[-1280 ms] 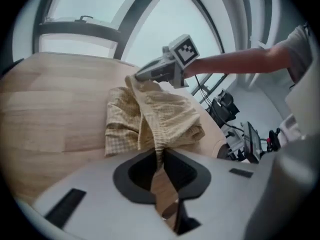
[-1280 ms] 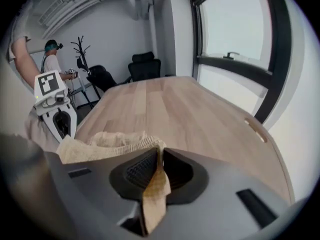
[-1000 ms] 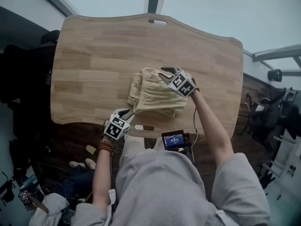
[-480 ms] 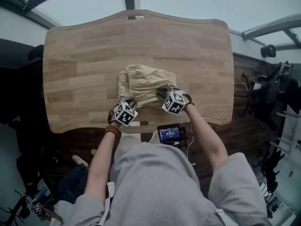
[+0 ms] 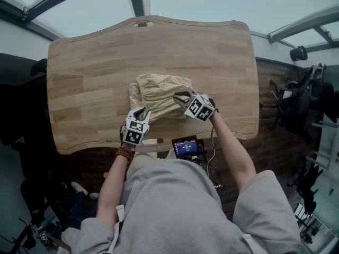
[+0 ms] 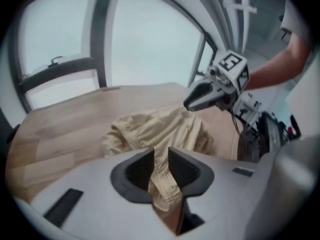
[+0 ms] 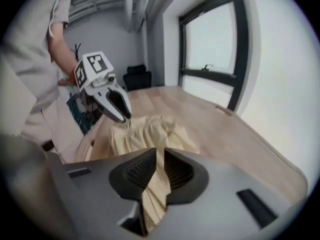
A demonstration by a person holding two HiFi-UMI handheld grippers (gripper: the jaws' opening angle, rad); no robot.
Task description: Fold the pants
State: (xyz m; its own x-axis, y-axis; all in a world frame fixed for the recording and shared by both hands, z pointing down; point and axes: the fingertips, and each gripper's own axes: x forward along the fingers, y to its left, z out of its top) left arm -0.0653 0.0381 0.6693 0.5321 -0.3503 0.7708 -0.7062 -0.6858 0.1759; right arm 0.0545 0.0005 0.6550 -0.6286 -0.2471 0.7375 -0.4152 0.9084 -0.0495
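Tan pants (image 5: 158, 91) lie bunched in a pile on the wooden table (image 5: 90, 62). My left gripper (image 5: 140, 112) is at the pile's near left edge, and its jaws have just been closing. In the left gripper view a fold of the pants (image 6: 150, 126) runs between the left gripper's (image 6: 160, 159) pads, which pinch it. My right gripper (image 5: 180, 96) is at the near right edge, and its jaws too have just been closing. In the right gripper view the pads of the right gripper (image 7: 160, 159) squeeze a strip of the pants (image 7: 145, 129). Each gripper shows in the other's view: the right gripper (image 6: 200, 96) and the left gripper (image 7: 117, 109).
A small device with a lit screen (image 5: 185, 147) hangs at the table's near edge, between my arms. A slot (image 5: 143, 24) is cut at the table's far edge. Dark chairs and gear stand round the table on the left and right. Windows lie beyond.
The left gripper came from the table's near edge up to the pants' near left edge. The right gripper shifted from the pile's right side to its near right edge. Both closed on cloth.
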